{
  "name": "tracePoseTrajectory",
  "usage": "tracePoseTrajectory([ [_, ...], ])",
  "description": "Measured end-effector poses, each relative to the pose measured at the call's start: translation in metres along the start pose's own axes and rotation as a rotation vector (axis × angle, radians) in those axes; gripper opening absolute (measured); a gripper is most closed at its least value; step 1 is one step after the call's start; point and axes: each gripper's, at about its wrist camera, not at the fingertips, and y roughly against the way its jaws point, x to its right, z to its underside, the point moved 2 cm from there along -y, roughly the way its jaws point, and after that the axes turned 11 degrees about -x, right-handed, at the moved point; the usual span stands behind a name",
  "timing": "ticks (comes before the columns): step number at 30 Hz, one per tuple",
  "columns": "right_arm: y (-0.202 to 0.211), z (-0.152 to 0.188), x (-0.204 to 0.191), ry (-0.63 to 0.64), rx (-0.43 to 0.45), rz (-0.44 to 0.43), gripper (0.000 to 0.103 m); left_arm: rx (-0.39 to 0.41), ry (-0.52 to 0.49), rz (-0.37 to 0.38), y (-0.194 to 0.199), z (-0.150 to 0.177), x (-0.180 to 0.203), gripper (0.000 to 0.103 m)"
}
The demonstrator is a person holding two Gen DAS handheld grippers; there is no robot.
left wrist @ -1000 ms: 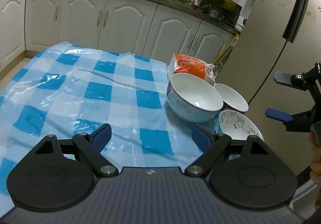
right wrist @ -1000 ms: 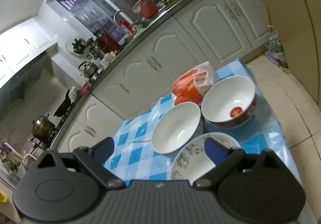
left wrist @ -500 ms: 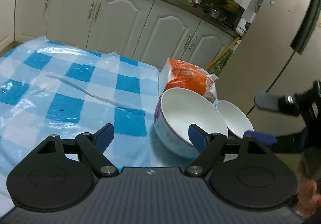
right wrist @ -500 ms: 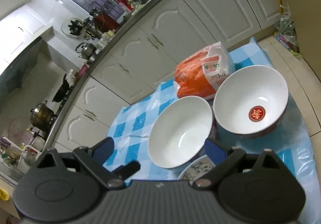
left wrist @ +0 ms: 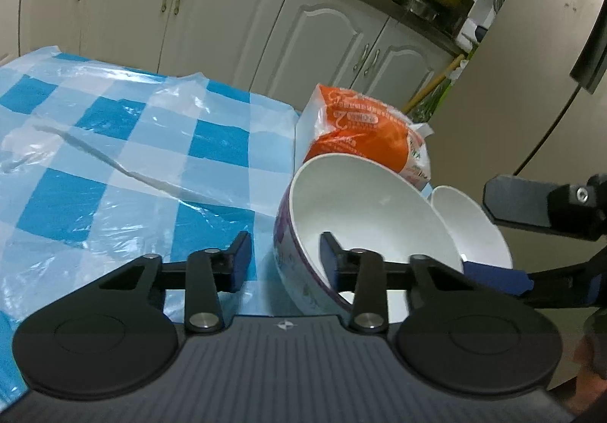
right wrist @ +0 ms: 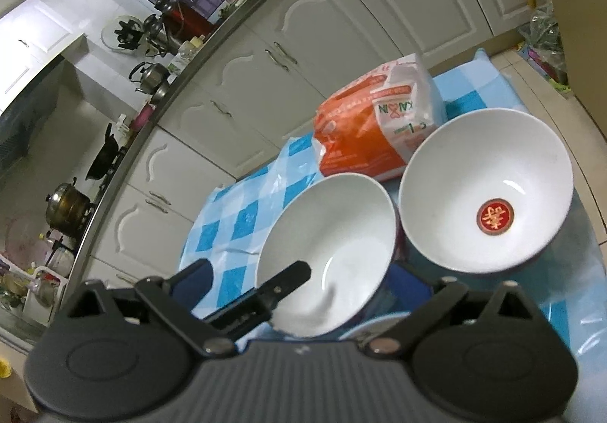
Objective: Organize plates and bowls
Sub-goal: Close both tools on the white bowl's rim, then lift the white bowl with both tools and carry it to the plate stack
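A big white bowl with a purple patterned outside stands on the blue checked tablecloth. My left gripper is open with its jaws astride the bowl's near rim, one finger inside, one outside. A smaller white bowl with a red emblem stands right beside it. The big bowl also shows in the right wrist view. My right gripper is open just above the big bowl's near side. A patterned dish lies mostly hidden under the right gripper.
An orange and white plastic bag lies behind the bowls at the table's far edge. White kitchen cabinets and a cluttered counter run behind the table. A fridge stands to the right, past the table edge.
Both grippers moved closer to the bowls. My left gripper narrowed and now straddles the big bowl's rim. The right gripper dropped lower over the bowls, hiding the patterned dish.
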Motion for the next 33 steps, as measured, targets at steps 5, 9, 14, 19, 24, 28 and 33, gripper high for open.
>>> tracePoseTrajectory([
  [5,-0.005,-0.003,0.004,-0.009,-0.009,0.011,0.103,0.001,-0.039,0.019,-0.008,0.002,0.005,0.033],
  [9,-0.006,-0.003,-0.001,0.01,-0.011,0.037,0.103,0.009,-0.057,0.0,-0.008,0.004,0.009,0.033],
  [14,-0.008,0.0,-0.007,0.036,-0.016,0.037,0.103,0.011,-0.065,-0.016,0.0,0.009,0.006,0.032],
  [19,-0.011,0.007,-0.016,0.059,-0.027,0.03,0.103,0.015,-0.052,-0.017,0.012,0.016,-0.004,0.032],
  [24,-0.012,0.012,-0.028,0.066,-0.036,0.004,0.103,0.028,-0.041,-0.031,0.022,0.023,-0.014,0.031],
  [28,-0.02,0.018,-0.038,0.089,-0.065,-0.004,0.103,0.031,0.004,-0.027,0.031,0.025,-0.026,0.031],
  [33,-0.027,0.026,-0.055,0.115,-0.087,-0.016,0.103,0.057,0.024,-0.034,0.052,0.032,-0.04,0.031],
])
